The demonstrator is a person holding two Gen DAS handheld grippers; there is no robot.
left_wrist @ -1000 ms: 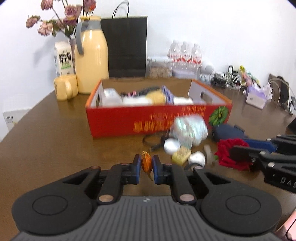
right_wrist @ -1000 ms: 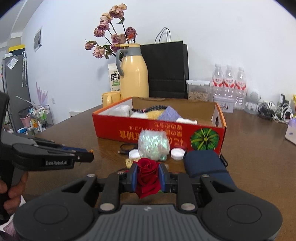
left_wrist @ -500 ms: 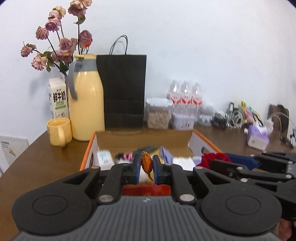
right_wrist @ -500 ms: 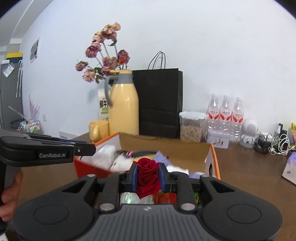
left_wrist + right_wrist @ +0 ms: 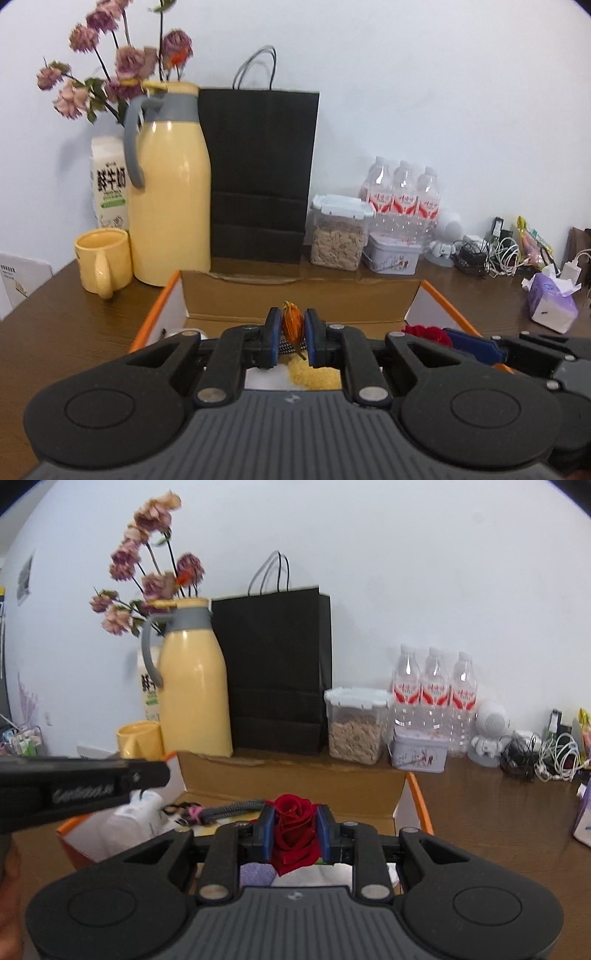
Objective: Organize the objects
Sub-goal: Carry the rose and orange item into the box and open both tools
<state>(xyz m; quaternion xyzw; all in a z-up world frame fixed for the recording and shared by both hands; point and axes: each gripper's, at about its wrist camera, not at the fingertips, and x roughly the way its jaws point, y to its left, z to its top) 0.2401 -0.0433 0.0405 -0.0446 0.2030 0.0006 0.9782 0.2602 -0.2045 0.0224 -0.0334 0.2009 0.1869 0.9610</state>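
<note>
My left gripper is shut on a small orange bud, held over the open orange-edged cardboard box. A yellow sponge and other items lie in the box below it. To its right the other gripper shows with the red rose. In the right wrist view my right gripper is shut on the red rose, also above the box. White packets, a dark braided cord and a purple item lie inside. The left gripper's black body crosses at left.
Behind the box stand a yellow jug with dried flowers, a yellow mug, a milk carton, a black paper bag, a seed jar, a tin, water bottles. Cables and tissues lie at right.
Both grippers moved forward and slightly up from the table's front, carrying the bud and the rose, and now hang over the box interior. Their grips are unchanged.
</note>
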